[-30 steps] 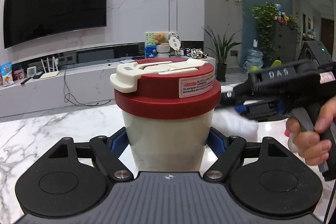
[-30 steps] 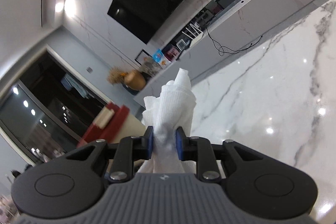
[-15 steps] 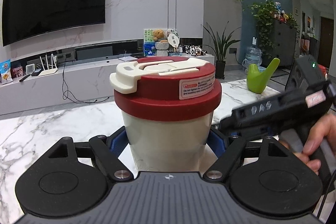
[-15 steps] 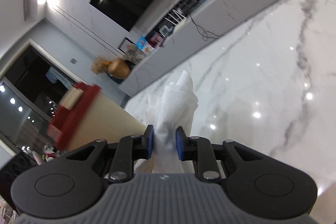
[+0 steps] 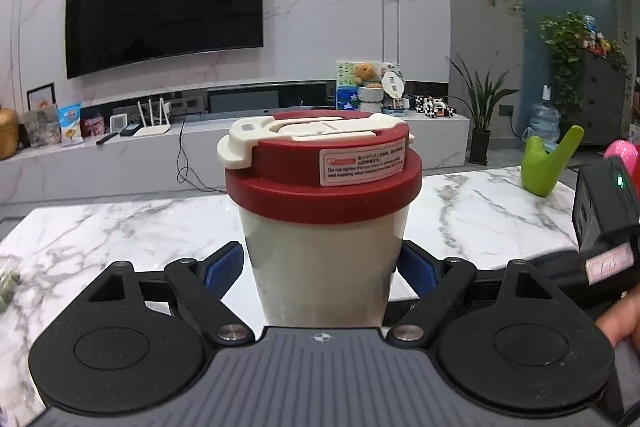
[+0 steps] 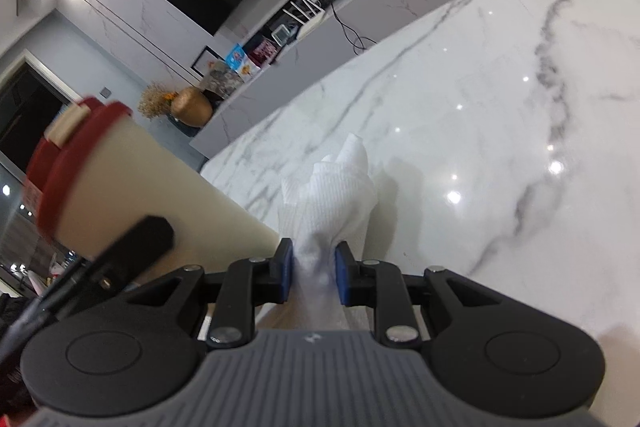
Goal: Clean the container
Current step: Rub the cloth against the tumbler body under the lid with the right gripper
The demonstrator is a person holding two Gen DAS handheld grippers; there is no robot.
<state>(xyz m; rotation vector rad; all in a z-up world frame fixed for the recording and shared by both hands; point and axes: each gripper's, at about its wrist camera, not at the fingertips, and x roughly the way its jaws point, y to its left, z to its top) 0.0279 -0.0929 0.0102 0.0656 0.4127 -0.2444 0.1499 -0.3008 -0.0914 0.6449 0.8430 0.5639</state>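
A cream container (image 5: 320, 259) with a red lid (image 5: 324, 183) and a white flip clasp stands upright on the marble table (image 5: 100, 227). My left gripper (image 5: 320, 267) straddles its lower body and its jaws are opening; both blue pads (image 5: 222, 271) stand slightly off the wall. In the right wrist view the container (image 6: 132, 195) is at the left, with a black finger of the left gripper (image 6: 136, 239) beside it. My right gripper (image 6: 314, 271) is shut on a bunched white paper towel (image 6: 332, 195) that hangs low over the table (image 6: 460, 107), right of the container's base.
A green curved object (image 5: 552, 163) and a pink one (image 5: 622, 153) sit at the table's far right. Small greenish bits (image 5: 8, 283) lie at the left edge. The right gripper's black body (image 5: 600, 227) and a hand (image 5: 620, 323) are close on the right.
The left jaws have spread away from the container's sides. The right gripper with the towel has dropped lower toward the table, and the container now fills more of its left view.
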